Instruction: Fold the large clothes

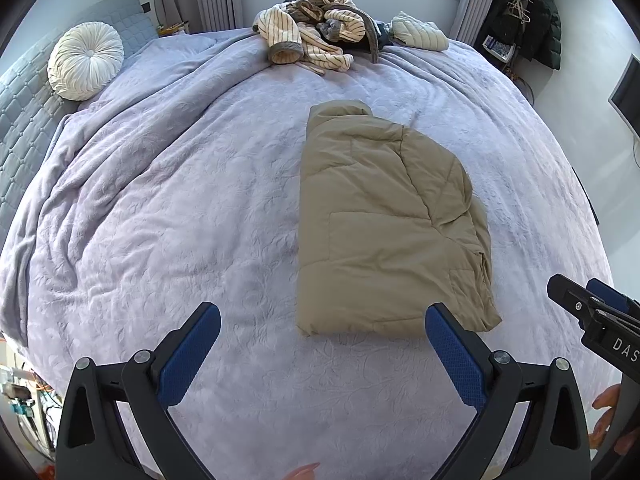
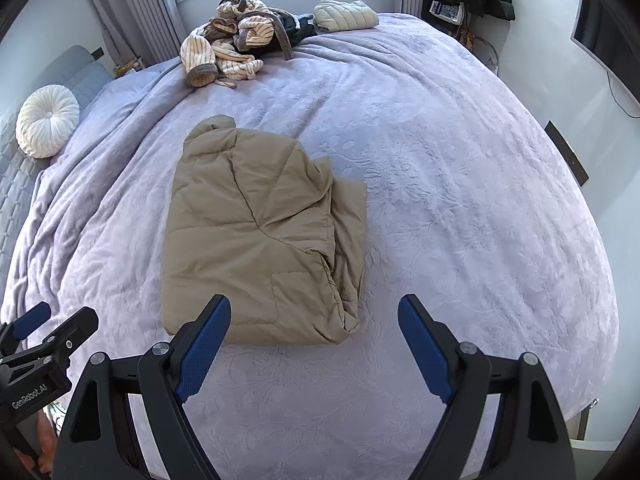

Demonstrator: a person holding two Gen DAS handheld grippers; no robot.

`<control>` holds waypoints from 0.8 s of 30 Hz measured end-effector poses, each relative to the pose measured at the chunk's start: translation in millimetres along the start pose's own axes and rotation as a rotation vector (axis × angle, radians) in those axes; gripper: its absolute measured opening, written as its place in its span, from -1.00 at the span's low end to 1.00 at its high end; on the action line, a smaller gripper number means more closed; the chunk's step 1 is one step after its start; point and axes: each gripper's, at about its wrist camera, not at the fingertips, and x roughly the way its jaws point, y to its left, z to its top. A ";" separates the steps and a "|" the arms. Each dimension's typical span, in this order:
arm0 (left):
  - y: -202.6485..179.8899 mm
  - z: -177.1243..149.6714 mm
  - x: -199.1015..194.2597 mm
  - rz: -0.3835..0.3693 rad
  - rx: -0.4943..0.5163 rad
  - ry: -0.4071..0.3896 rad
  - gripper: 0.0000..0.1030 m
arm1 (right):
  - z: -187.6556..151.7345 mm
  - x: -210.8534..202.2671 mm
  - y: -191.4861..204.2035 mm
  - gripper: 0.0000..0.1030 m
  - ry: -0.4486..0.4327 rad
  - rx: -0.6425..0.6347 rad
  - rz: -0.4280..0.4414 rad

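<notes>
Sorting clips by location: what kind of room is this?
Most likely a home bedroom: a bed under a lavender blanket, a round white cushion by the padded headboard, and coats on a rack.

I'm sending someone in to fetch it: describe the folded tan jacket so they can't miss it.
Start at the bed with the lilac blanket. In its middle lies the tan quilted jacket, folded flat. Unlike the crumpled striped robe and cream puffer at the far edge, it lies alone.

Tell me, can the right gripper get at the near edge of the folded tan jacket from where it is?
Probably yes. The right gripper is open and empty just short of the tan jacket, with only bare blanket between them.
</notes>
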 end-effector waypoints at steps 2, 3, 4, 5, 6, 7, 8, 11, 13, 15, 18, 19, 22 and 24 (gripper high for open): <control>0.0 0.0 0.0 0.001 0.000 0.000 0.98 | -0.9 -0.4 0.9 0.70 0.000 0.003 -0.001; 0.0 0.0 0.0 0.001 0.000 0.000 0.98 | -0.9 -0.7 0.9 0.70 0.001 0.003 0.000; 0.0 -0.1 0.0 0.002 -0.001 0.000 0.98 | -0.9 -1.0 1.2 0.70 0.001 0.003 -0.001; 0.0 0.0 0.0 0.001 -0.001 0.000 0.98 | -1.0 -0.9 1.1 0.70 0.000 0.003 -0.001; 0.0 0.1 -0.1 0.001 -0.001 0.000 0.98 | -0.8 -1.3 1.1 0.70 0.000 0.003 -0.001; -0.1 0.1 -0.1 0.002 -0.001 0.000 0.98 | -0.8 -1.4 1.2 0.70 0.000 0.002 -0.001; 0.2 0.3 0.0 0.002 -0.001 0.000 0.98 | -0.7 -0.8 0.9 0.70 0.000 0.001 -0.001; 0.2 0.2 0.2 0.000 -0.002 0.002 0.98 | -0.5 -0.7 0.9 0.70 0.001 0.002 -0.001; 0.5 -1.2 0.6 -0.001 -0.002 0.004 0.98 | -0.3 -0.9 1.0 0.70 0.002 0.002 0.000; 0.7 -2.2 0.4 0.000 -0.002 0.004 0.98 | -0.4 -0.8 1.3 0.70 0.002 0.002 0.000; 0.5 -1.8 0.6 0.000 -0.001 0.004 0.98 | -0.5 -1.2 -0.3 0.70 0.002 -0.001 0.003; 0.5 -1.8 0.6 0.000 -0.001 0.005 0.98 | -0.5 -1.8 -0.5 0.70 0.003 -0.001 0.003; 0.6 -2.8 0.9 -0.001 0.002 0.006 0.98 | -0.3 -1.5 -0.1 0.70 0.003 -0.001 0.000; 1.0 -3.3 1.1 -0.003 0.005 0.007 0.98 | -0.2 -1.4 -0.9 0.70 0.004 -0.001 -0.001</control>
